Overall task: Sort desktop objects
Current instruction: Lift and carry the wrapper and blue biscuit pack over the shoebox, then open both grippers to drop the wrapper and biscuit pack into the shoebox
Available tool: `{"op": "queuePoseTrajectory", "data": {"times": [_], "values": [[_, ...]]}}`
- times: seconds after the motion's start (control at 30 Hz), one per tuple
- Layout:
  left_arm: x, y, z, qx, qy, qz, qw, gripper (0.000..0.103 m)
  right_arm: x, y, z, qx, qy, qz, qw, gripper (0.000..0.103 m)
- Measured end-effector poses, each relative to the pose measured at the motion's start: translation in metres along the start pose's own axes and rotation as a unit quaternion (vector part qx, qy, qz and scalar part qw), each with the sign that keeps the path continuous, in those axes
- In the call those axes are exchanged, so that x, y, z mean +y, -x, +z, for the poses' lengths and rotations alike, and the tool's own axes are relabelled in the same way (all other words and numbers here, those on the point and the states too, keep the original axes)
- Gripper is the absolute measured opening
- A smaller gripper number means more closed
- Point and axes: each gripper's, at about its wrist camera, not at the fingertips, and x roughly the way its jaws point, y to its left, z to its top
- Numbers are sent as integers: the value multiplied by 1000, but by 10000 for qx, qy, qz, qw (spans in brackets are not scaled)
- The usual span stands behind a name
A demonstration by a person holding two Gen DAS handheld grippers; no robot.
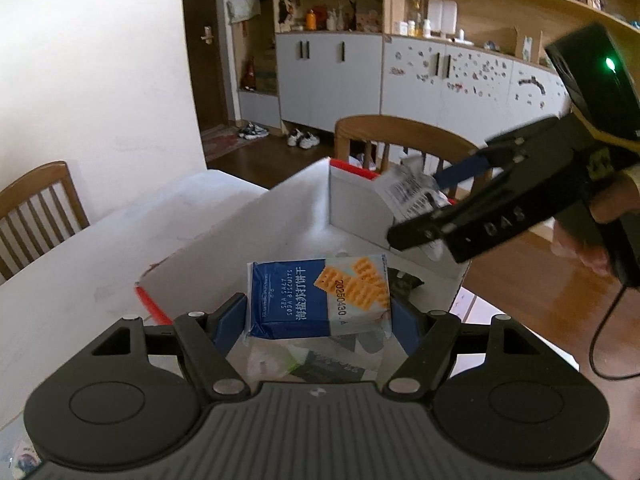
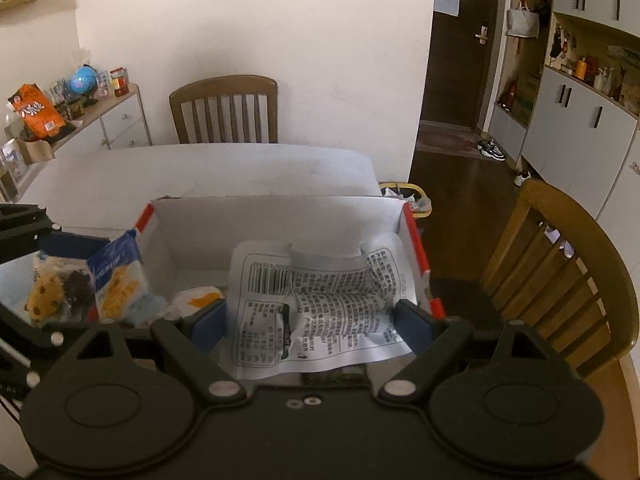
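My left gripper (image 1: pixel 320 312) is shut on a blue soda biscuit packet (image 1: pixel 320 296) and holds it over the near end of an open white cardboard box (image 1: pixel 288 208) with red edges. My right gripper (image 2: pixel 312 316) is shut on a white snack packet (image 2: pixel 316 304) with printed text and a barcode, held above the box (image 2: pixel 280 216). In the left wrist view the right gripper (image 1: pixel 436 204) hangs over the box's far right with that white packet (image 1: pixel 412 192). In the right wrist view the biscuit packet (image 2: pixel 118 276) shows at left, beside other snack packets (image 2: pixel 60 292).
The box stands on a white table (image 2: pixel 224 168). Wooden chairs stand at the far side (image 2: pixel 224 108), at the right (image 2: pixel 560 264) and at the left (image 1: pixel 36 204). A yellow bin (image 2: pixel 408 196) sits beyond the table. More packets lie in the box under the left gripper (image 1: pixel 320 360).
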Motion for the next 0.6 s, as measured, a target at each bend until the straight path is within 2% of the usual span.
{"op": "queuePoseTrajectory", "data": {"times": [0.17, 0.3, 0.6], "values": [[-8, -17, 5, 154, -131, -89, 9998, 75, -6, -17, 8, 129, 136, 84, 9998, 89], [-14, -38, 11, 450, -285, -208, 9984, 75, -11, -34, 13, 283, 114, 174, 9994, 89], [-9, -73, 17, 874, -90, -366, 9955, 75, -12, -72, 26, 664, 212, 343, 9970, 89]]}}
